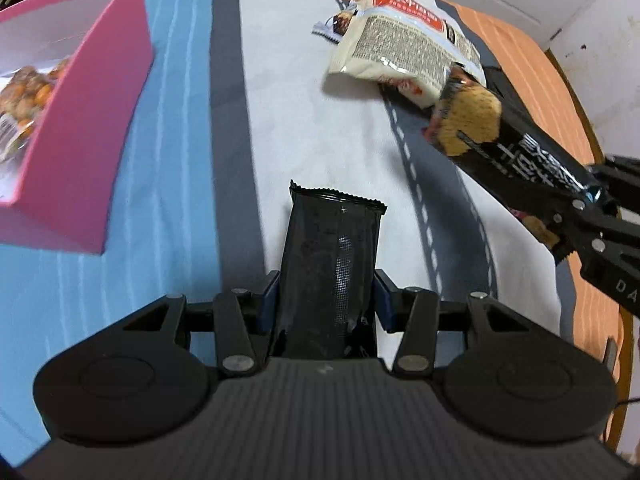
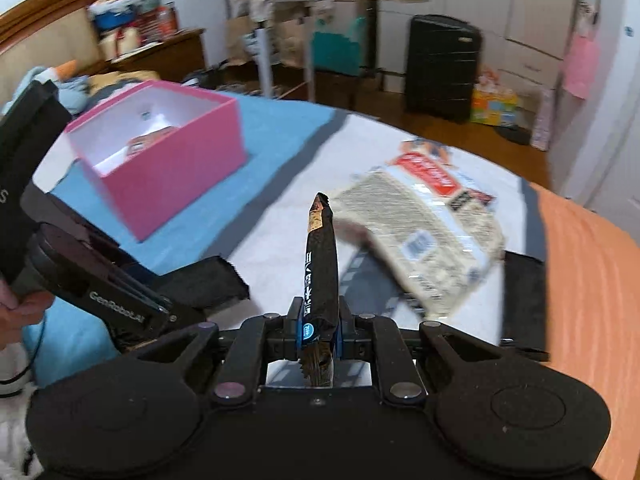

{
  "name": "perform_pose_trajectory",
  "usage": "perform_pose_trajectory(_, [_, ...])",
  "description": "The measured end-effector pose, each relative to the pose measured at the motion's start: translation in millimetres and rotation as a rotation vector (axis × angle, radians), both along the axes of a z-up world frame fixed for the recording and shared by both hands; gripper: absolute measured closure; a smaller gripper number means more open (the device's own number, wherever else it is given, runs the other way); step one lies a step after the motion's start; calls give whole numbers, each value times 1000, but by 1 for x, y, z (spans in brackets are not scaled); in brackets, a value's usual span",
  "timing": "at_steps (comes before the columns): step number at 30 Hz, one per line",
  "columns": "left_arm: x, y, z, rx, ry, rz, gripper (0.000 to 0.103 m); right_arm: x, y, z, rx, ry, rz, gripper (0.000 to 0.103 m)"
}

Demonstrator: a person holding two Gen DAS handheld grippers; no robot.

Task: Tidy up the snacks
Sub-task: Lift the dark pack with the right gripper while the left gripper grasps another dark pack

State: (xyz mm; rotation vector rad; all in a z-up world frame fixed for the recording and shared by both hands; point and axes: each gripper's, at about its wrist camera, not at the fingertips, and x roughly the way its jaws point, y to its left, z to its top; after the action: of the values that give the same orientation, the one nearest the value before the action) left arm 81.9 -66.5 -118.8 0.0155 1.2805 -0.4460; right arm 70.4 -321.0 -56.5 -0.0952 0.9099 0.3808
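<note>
My left gripper is shut on a plain black snack packet, which sticks out forward above the printed cloth. To its right, my right gripper is shut on a black cracker packet held in the air. In the right wrist view that cracker packet stands edge-on between the right gripper's blue pads. The left gripper and its black packet show at lower left. An open pink box stands to the left with a bag of orange snacks inside. A white snack bag lies ahead.
A small dark packet peeks from behind the white bag. Another flat black packet lies on the right near the orange part of the cloth. A hand holds the left gripper. A black suitcase and furniture stand beyond.
</note>
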Motion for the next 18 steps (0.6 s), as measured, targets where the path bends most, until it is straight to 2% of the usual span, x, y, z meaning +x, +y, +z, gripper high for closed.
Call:
perform_pose_trajectory(9, [-27, 45, 24, -9, -9, 24, 57, -10, 36, 15, 69, 83, 141, 86])
perform_pose_trajectory(14, [-36, 65, 29, -7, -6, 60, 57, -12, 57, 33, 102, 95, 223, 86])
perform_pose_trajectory(18, [-42, 82, 45, -6, -30, 75, 57, -9, 75, 49, 138, 93, 293, 86])
